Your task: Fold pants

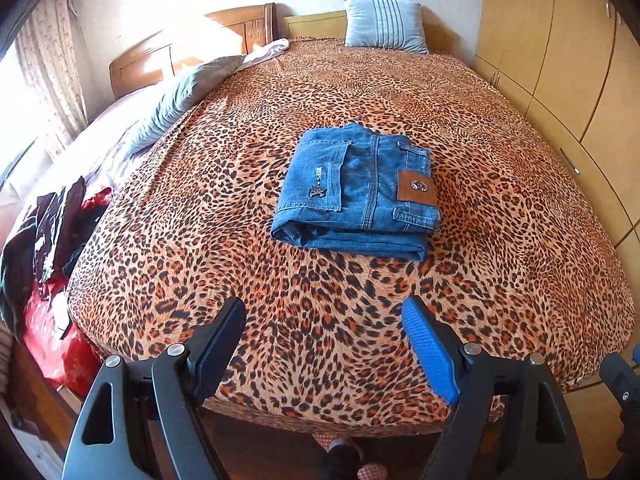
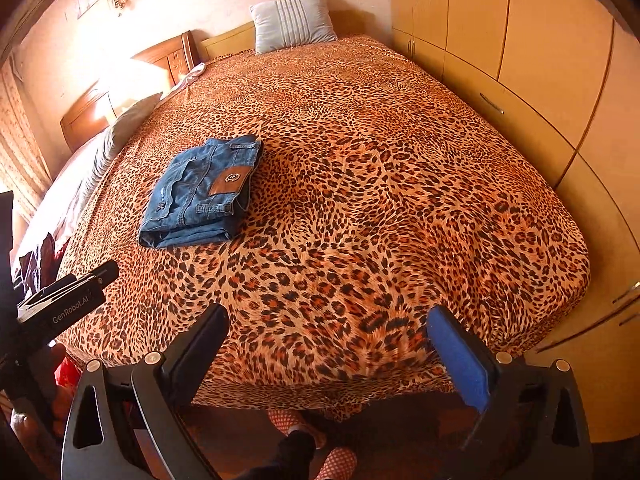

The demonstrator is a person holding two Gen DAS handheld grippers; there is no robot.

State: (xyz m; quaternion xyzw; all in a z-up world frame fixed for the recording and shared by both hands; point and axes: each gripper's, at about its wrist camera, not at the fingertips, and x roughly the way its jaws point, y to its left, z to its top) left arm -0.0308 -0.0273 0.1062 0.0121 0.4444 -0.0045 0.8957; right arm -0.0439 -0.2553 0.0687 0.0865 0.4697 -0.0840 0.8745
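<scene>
Blue jeans (image 1: 356,192) lie folded into a compact rectangle on the leopard-print bed (image 1: 280,280), back pocket and brown leather patch facing up. They also show in the right wrist view (image 2: 200,196), left of centre. My left gripper (image 1: 324,308) is open and empty, held above the bed's near edge, well short of the jeans. My right gripper (image 2: 326,316) is open and empty, also over the near edge, to the right of the jeans. The left gripper's body (image 2: 60,304) shows at the left of the right wrist view.
A blue-grey pillow (image 1: 384,24) leans on the headboard. A grey pillow (image 1: 180,96) and a pile of dark and red clothes (image 1: 52,240) lie at the left. Wooden wardrobes (image 2: 540,80) line the right side. The person's feet in red slippers (image 2: 336,464) stand below.
</scene>
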